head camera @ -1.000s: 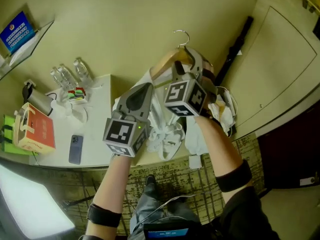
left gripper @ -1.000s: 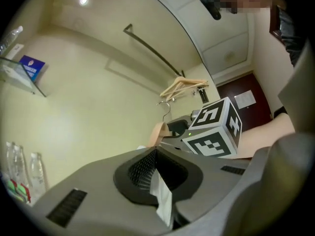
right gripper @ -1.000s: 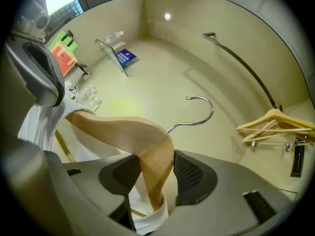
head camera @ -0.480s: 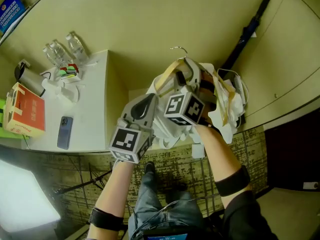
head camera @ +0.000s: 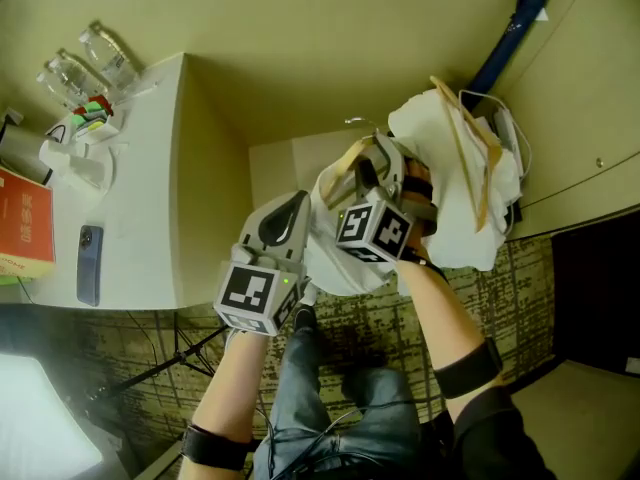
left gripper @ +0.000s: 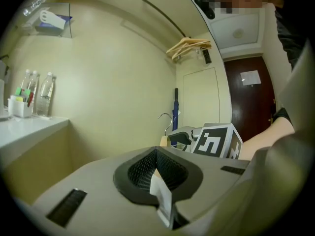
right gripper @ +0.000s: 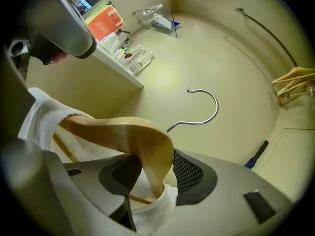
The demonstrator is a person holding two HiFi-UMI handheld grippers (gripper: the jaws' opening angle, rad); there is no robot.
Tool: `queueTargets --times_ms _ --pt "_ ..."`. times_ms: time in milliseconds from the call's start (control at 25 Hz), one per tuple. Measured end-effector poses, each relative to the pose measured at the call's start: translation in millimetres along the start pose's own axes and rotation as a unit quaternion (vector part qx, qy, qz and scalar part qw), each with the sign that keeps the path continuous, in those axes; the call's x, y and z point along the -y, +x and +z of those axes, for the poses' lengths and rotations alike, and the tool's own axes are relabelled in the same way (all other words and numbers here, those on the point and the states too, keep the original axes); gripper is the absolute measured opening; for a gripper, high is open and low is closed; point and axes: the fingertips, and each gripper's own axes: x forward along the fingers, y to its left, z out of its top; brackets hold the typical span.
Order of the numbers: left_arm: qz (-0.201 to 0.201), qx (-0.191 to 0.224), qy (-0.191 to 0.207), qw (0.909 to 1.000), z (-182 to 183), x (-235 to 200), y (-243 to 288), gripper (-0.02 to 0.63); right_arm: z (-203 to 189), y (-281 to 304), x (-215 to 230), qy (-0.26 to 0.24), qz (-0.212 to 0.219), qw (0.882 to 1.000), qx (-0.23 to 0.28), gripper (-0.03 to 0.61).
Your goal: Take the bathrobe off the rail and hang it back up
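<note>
1. The right tool (right gripper: 156, 175) is clamped on the shoulder of the wooden hanger (right gripper: 123, 132), with white cloth bunched in under the jaws. That grip looks solid.
2. The left tool (left gripper: 160, 183) is pinched tight on a thin white slip, which looks like an edge of the bathrobe (head camera: 450, 198).
3. The bathrobe is off the rail (right gripper: 266, 31) and held low in front of the person. It is heaped over the hanger beside the white worktop (head camera: 140, 198), and the rail runs high up on the wall, well above both tools.
4. My read is that the take-off half is done and the re-hang is what comes next.
5. To do it well, keep the wire hook (right gripper: 209, 109) free. It stands clear of the cloth now, and it needs to open toward the rail on the way up.
6. Raise both tools together. If the right one goes up alone, the robe could drag off the hanger's far arm.
7. Use the left tool to carry the cloth's weight, not to pull sideways, because a tug could tilt the hanger in the right tool's jaws.
8. Aim for bare rail short of the spare hangers (right gripper: 295, 80) so the hooks don't tangle.
9. Watch the blue umbrella (head camera: 512, 38) leaning in the corner just beyond the robe, since a swinging hem could catch it.
</note>
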Motion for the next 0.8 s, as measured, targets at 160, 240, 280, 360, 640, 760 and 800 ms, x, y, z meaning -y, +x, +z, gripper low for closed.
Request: queueTargets --times_ms 160,240,280,360,640,760,800 --pt "0.005 -0.012 -0.003 0.9999 -49.2 -16.5 13.9 0.001 -37.4 31.5 -49.8 0.009 0.023 1.0 -0.015 0.218" --pt "0.005 -0.023 -0.012 0.9997 -71.0 -22.0 20.1 0.001 -54.7 46.9 -74.4 0.004 0.03 0.999 -0.022 0.218" --pt "0.004 -0.027 -0.01 0.9996 -84.5 -26.0 22.4 0.001 -61.5 54.0 -86.6 -0.004 0.033 0.999 -0.023 0.218" --pt "0.005 -0.036 -0.005 0.9993 -111.6 -33.3 26.2 0.001 -69.0 66.9 -112.3 -0.032 0.04 0.999 -0.017 0.216" --pt "0.019 -0.059 -0.007 0.998 -179.8 -53.9 27.6 0.001 -86.8 121.2 -195.3 -0.121 0.062 0.991 -0.002 0.218" --pt "0.036 -0.065 -0.023 0.997 -203.9 -76.2 21.1 0.001 -84.8 144.4 -218.3 -0.139 0.074 0.988 0.0 0.218" --pt "0.041 -0.067 -0.027 0.9965 -211.1 -82.8 19.5 0.001 -84.0 152.2 -225.2 -0.144 0.079 0.987 0.0 0.218"
